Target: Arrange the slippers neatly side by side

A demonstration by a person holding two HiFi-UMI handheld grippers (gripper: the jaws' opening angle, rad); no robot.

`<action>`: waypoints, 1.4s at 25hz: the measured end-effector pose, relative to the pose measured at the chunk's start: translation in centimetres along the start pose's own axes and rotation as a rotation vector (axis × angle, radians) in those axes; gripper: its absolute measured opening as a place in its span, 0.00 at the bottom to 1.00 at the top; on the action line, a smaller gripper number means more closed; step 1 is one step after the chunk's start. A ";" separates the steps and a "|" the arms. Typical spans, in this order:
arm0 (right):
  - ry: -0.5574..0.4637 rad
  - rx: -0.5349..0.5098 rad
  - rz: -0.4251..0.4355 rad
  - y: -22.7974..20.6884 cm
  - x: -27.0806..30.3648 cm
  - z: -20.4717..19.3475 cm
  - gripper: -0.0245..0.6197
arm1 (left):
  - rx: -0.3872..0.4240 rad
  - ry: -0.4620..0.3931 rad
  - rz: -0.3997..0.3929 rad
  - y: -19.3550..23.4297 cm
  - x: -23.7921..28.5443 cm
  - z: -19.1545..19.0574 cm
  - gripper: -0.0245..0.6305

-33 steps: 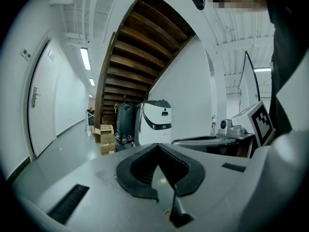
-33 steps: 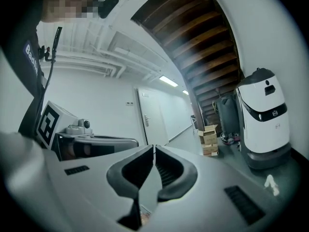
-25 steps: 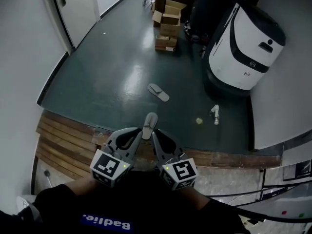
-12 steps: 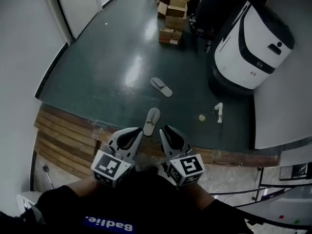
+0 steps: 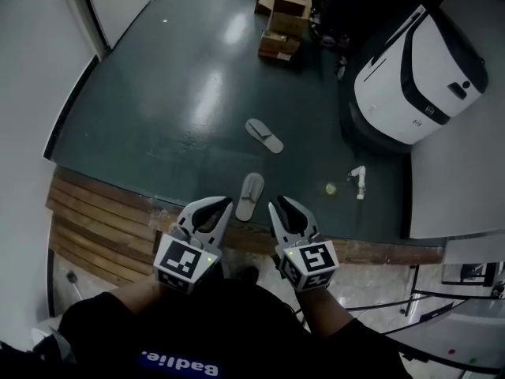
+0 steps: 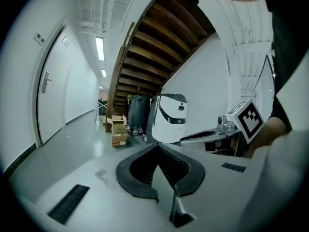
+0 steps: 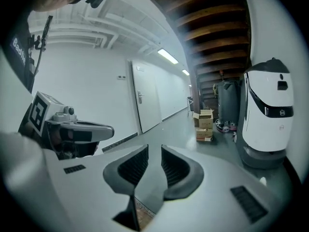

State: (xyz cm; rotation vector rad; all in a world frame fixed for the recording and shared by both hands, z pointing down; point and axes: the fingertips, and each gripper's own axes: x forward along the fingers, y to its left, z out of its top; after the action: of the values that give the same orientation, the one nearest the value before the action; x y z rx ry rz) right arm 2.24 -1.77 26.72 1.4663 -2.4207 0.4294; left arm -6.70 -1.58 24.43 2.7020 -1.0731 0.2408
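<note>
Two grey slippers lie on the dark green floor in the head view. The near slipper (image 5: 250, 196) points away from me, just past the wooden edge. The far slipper (image 5: 264, 135) lies at an angle a short way beyond it, apart from it. My left gripper (image 5: 223, 204) hovers just left of the near slipper's heel, its jaws shut and empty. My right gripper (image 5: 279, 206) hovers just right of that heel; its jaws are opening and nothing is between them. Neither gripper view shows a slipper.
A large white and black machine (image 5: 418, 77) stands at the right. Cardboard boxes (image 5: 284, 10) are stacked at the far end. A small white object (image 5: 359, 181) and a yellowish scrap (image 5: 331, 188) lie right of the slippers. Wooden boards (image 5: 102, 219) border the floor near me.
The near slipper's heel sat between the two gripper tips; it now lies on the floor ahead of them. The right gripper has shifted right and its jaws have parted.
</note>
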 end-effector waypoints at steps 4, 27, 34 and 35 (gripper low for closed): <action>0.036 -0.031 -0.039 -0.9 4.4 0.7 0.13 | 0.005 0.003 0.002 5.3 1.8 -0.2 0.04; 0.369 -0.334 -0.027 -20.1 27.0 -14.0 0.19 | 0.008 0.017 0.109 15.5 14.5 -5.6 0.04; 0.474 -0.452 -0.006 -26.9 33.5 -20.4 0.21 | -0.003 0.024 0.139 16.3 15.9 -8.0 0.04; 0.490 -0.466 -0.002 -27.5 34.6 -21.4 0.25 | -0.001 0.027 0.146 16.8 16.2 -8.6 0.04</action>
State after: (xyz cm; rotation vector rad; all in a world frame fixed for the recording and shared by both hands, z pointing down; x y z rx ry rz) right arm 13.05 -33.50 62.57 1.0184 -1.9549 0.1743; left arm -7.25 -21.83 38.91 2.6145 -1.2635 0.3006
